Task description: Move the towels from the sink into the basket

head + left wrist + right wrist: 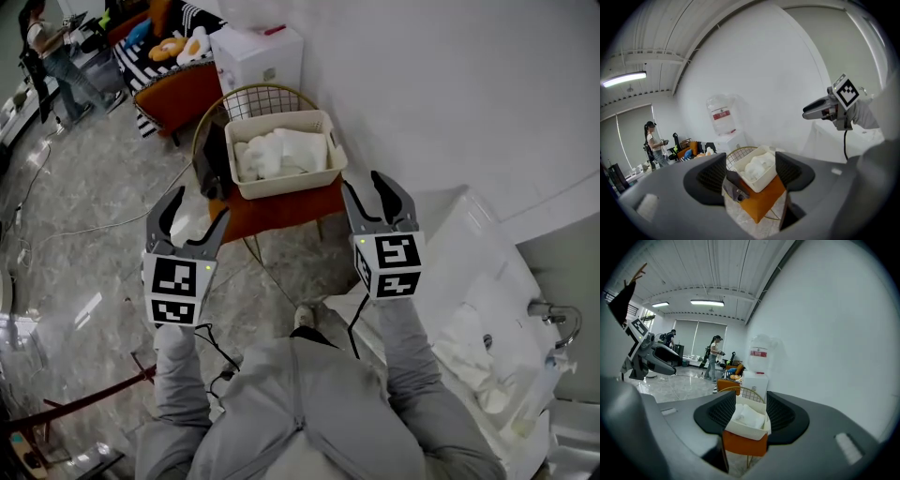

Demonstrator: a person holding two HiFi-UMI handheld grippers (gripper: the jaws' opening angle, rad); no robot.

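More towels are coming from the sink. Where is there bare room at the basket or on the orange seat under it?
The basket is crowded: white towels cover nearly its whole bottom, so more must go on top. Free: the front strip of the orange seat, below the basket's near wall. The seat's left side is taken by a dark object.

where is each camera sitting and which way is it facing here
Head view: on the person's head, looking steeply down at the basket of towels on an orange chair, with the sink at right; grey sleeves, left claw and right claw show.
Left gripper view: on the left claw, looking along its open jaws at the basket; the right claw shows upper right.
Right gripper view: on the right claw, facing the basket between its open jaws; the left claw shows at left.
Shared: all three see the basket; each gripper view catches the other claw.
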